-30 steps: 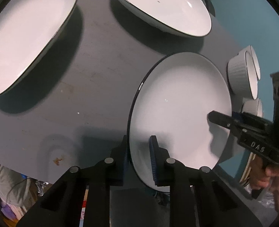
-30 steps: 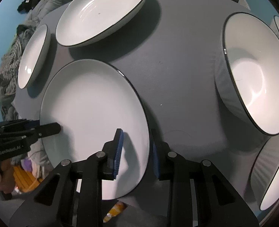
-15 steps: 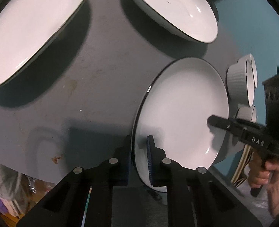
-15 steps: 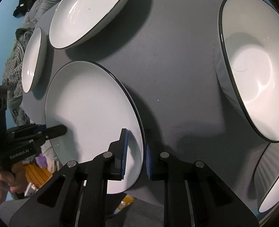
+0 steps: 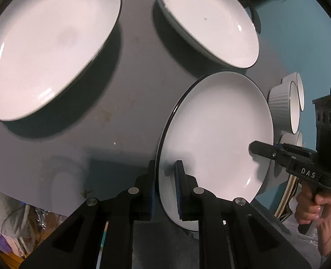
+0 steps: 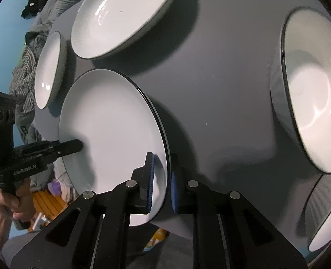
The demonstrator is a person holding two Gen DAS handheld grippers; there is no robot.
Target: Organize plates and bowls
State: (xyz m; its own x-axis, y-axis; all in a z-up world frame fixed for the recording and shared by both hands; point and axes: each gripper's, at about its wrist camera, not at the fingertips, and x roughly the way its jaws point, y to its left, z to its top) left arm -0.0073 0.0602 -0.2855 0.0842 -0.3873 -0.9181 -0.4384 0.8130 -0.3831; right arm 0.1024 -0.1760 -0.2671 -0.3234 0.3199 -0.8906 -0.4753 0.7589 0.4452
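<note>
Left wrist view shows my left gripper (image 5: 165,182) clamped on the flat plate (image 5: 214,139) rim; my right gripper (image 6: 162,179) has just been closing on the opposite rim. Plate is tilted above the grey table (image 5: 131,85). Next I think: lift together, carry level to a stack.

My left gripper (image 5: 165,188): closed on the near rim of the flat plate (image 5: 217,139), one of my fingers (image 5: 180,190) on its white face.
My right gripper (image 5: 258,149): closed on the plate's far rim.
Plate: tilted over the grey table (image 5: 125,85).
Behind it: two shallow bowls (image 5: 46,44), (image 5: 210,22).
Right of it: ribbed ramekins (image 5: 282,105) at the table edge.
</note>
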